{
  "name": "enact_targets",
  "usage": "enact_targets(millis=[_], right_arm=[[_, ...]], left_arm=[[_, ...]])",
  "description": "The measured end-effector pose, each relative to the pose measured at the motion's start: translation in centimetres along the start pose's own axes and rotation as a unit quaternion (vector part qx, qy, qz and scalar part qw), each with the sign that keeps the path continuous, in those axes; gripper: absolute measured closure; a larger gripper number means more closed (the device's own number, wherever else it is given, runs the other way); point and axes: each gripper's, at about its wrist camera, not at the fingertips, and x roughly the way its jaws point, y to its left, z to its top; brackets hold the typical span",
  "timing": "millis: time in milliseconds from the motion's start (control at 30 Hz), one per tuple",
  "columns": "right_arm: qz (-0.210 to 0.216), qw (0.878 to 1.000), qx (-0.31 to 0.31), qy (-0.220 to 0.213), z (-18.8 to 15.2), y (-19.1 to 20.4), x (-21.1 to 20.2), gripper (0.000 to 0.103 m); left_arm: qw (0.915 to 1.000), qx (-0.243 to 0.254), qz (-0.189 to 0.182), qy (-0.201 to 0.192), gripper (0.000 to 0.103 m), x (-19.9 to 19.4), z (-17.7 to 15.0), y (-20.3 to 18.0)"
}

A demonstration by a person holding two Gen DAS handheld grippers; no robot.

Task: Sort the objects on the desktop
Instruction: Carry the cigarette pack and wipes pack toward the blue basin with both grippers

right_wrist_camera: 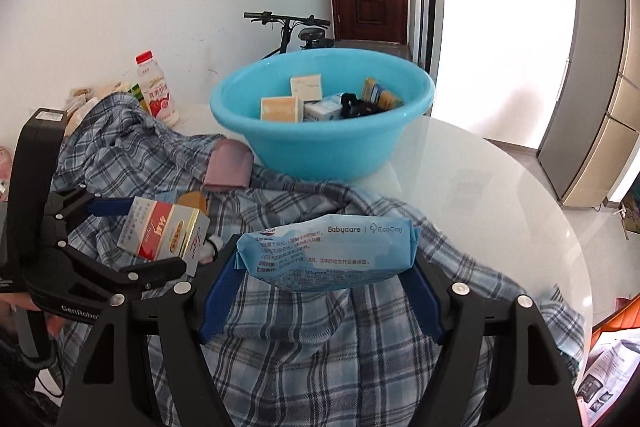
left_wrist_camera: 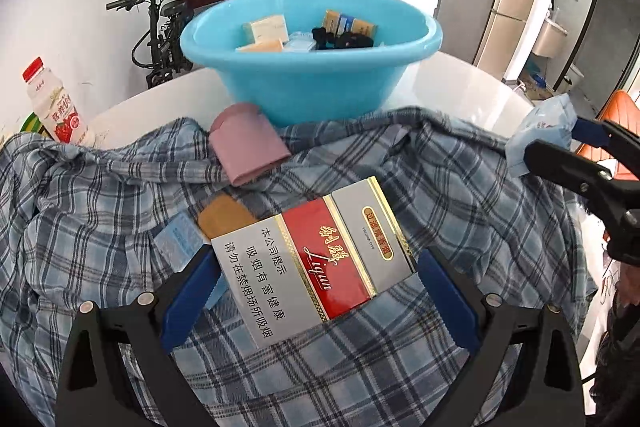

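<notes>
My left gripper [left_wrist_camera: 316, 279] is shut on a red and silver cigarette carton [left_wrist_camera: 316, 251], held above the plaid shirt [left_wrist_camera: 120, 211]; it also shows in the right wrist view [right_wrist_camera: 164, 231]. My right gripper [right_wrist_camera: 320, 275] is shut on a blue Babycare wipes pack [right_wrist_camera: 328, 251], seen at the right edge of the left wrist view [left_wrist_camera: 540, 131]. A blue basin [left_wrist_camera: 312, 75] behind the shirt holds several small boxes and a black item. A pink folded cloth [left_wrist_camera: 248, 147] lies on the shirt near the basin.
A red-capped drink bottle [left_wrist_camera: 56, 107] stands at the left of the white round table [right_wrist_camera: 480, 179]. An orange-brown item [left_wrist_camera: 224, 219] and a light blue pack [left_wrist_camera: 176, 243] lie on the shirt under the carton. A bicycle [right_wrist_camera: 292, 31] and a door stand behind.
</notes>
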Motion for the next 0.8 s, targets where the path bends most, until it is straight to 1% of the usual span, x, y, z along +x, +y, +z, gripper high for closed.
enact_targets(millis=[233,433,600,700,800], right_arm=[[0.003,1.000,-0.006,-0.012,2.4,-0.6,-0.2,0.030],[-0.011,0.999,-0.021,-0.031,5.2,-1.0,-0.2,0.030],[-0.013,0.999,-0.032,-0.034,7.1,-1.2,0.5,0.030],[-0.012,0.999,-0.034,-0.032,8.2,-1.4,1.1,0.030],[-0.011,0.999,-0.030,-0.031,9.3,-1.7,1.6,0.030]], left_arm=[[0.9999,0.002,-0.008,-0.015,0.003,-0.9,2.4,0.3],[0.9991,-0.013,-0.018,-0.037,0.003,-1.7,4.7,0.9],[0.9989,-0.012,-0.020,-0.041,0.003,-1.9,7.2,1.7],[0.9986,-0.014,-0.032,-0.039,0.003,-2.0,8.9,2.5],[0.9968,-0.025,-0.065,-0.040,0.003,-2.4,10.7,3.5]])
